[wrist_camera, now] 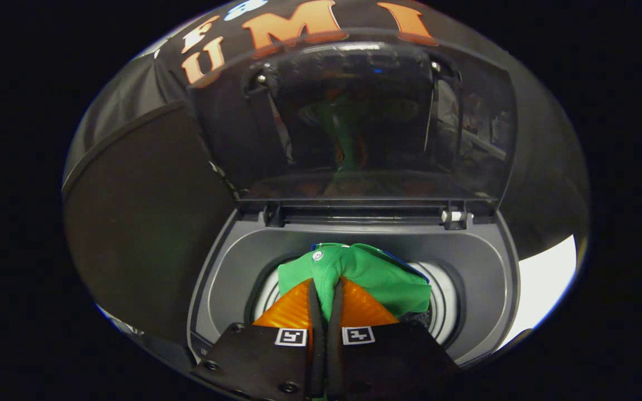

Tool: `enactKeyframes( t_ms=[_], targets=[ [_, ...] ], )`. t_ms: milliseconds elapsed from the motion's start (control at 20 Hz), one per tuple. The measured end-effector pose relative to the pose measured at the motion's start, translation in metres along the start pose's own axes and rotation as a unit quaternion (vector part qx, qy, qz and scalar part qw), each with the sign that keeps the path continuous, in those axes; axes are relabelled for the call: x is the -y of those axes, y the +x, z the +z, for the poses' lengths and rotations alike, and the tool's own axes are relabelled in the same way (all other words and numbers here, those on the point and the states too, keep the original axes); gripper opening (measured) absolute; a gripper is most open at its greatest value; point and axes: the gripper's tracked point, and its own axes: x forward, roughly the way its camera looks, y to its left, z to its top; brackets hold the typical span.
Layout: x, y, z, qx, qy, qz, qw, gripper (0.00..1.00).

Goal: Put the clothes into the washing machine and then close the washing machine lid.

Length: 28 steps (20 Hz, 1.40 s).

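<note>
Gripper (pixel 325 289) clenched on green garment (pixel 365 273), both fingers pinching fold of cloth between them. Garment hangs over round drum opening (pixel 443 306) of washing machine (pixel 232 267), just ahead of fingers. Lid (pixel 354 122) stands raised, upright behind tub. Blue edge behind garment, possibly second cloth; unclear.

The washing machine (pixel 354 262) stood open, its lid (pixel 377 122) tilted up behind the drum mouth (pixel 443 312). A green garment (pixel 377 273), pinched between the gripper (pixel 325 295) jaws, hung over that mouth and blocked most of it; room remained right of the garment.
</note>
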Motion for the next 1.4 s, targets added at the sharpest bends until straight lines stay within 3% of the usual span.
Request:
enactKeyframes(
  t_ms=[700, 1000, 1200, 1400],
  targets=[
    [0.02, 0.05, -0.056, -0.162, 0.031, -0.042, 0.985, 0.1],
    [0.022, 0.054, -0.06, -0.168, 0.036, -0.054, 0.984, 0.14],
    [0.025, 0.053, -0.067, -0.17, 0.028, -0.054, 0.984, 0.25],
    [0.02, 0.048, -0.071, -0.17, 0.032, -0.047, 0.984, 0.85]
  ],
)
